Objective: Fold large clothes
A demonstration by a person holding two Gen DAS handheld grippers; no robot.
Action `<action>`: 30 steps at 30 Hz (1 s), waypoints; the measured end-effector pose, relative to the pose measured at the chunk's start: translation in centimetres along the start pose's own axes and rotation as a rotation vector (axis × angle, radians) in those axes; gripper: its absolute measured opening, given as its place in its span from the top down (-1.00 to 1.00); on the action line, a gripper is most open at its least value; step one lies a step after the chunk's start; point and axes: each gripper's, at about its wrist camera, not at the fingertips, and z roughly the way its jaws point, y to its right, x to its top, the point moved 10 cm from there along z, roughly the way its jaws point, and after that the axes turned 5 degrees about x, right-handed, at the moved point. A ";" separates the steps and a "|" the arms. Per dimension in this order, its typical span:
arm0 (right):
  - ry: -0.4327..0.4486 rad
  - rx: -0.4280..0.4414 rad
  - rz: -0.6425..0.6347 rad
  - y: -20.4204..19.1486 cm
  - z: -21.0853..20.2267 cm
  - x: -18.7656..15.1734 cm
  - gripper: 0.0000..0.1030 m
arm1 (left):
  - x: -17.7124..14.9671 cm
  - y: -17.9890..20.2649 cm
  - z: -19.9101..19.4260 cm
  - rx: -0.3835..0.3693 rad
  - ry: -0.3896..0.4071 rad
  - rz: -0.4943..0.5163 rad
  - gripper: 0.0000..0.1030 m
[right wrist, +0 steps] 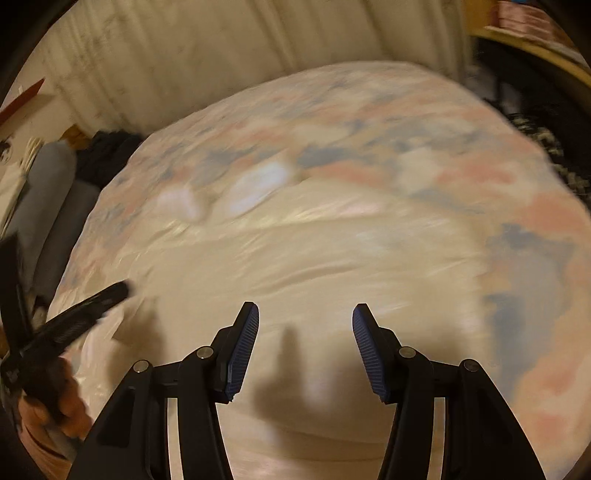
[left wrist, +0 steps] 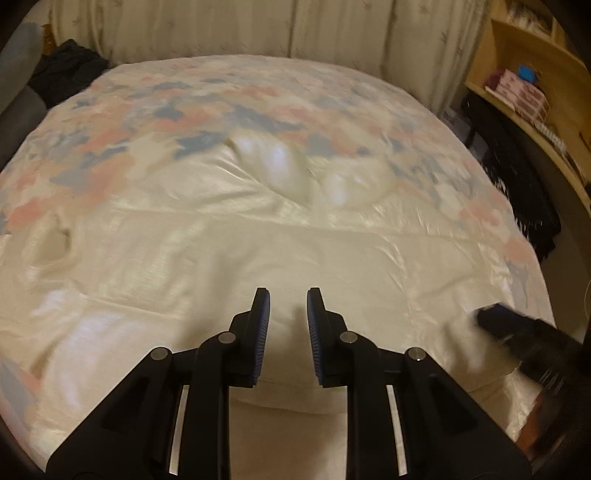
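A large cream satin quilt (left wrist: 258, 240) with pink and blue flower print along its far part covers the bed; it also fills the right wrist view (right wrist: 314, 240). Part of it is folded over, cream side up. My left gripper (left wrist: 288, 317) hovers over the near cream part, jaws open a little, nothing between them. My right gripper (right wrist: 304, 332) is open wide and empty above the cream fabric. The right gripper shows blurred at the right edge of the left wrist view (left wrist: 517, 332). The left gripper shows at the left edge of the right wrist view (right wrist: 74, 321).
Cream curtains (left wrist: 258, 29) hang behind the bed. A wooden shelf (left wrist: 535, 92) with boxes stands at the right, dark cloth (left wrist: 517, 184) below it. Dark clothes (left wrist: 66, 74) and a grey cushion (left wrist: 22, 103) lie at the far left.
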 end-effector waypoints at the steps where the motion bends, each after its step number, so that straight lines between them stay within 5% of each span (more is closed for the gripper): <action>1: -0.023 0.000 -0.016 -1.3 1.2 -0.7 -0.04 | -0.6 0.7 0.8 0.008 -0.011 0.014 0.66; 4: -0.079 -0.028 -0.040 -3.0 3.8 -3.1 -0.05 | -2.7 0.9 3.9 0.096 -0.062 0.087 0.66; 8: -0.071 -0.038 -0.090 -2.0 2.9 -4.2 -0.05 | -3.1 -0.4 4.5 0.052 -0.061 0.069 0.66; 14: 0.007 -0.297 0.004 8.5 -1.5 -4.5 -0.20 | -3.2 -4.0 4.1 0.025 -0.064 0.012 0.66; 16: 0.012 -0.293 0.110 11.2 -2.3 -5.2 -0.54 | -3.1 -4.6 4.2 0.013 -0.066 0.003 0.66; 19: 0.019 -0.242 0.216 12.2 -3.4 -6.0 -0.54 | -3.2 -5.1 4.2 0.024 -0.069 -0.001 0.66; 30: 0.064 -0.272 0.176 12.1 -4.3 -7.0 -0.54 | -3.5 -4.5 4.2 0.086 -0.090 0.019 0.58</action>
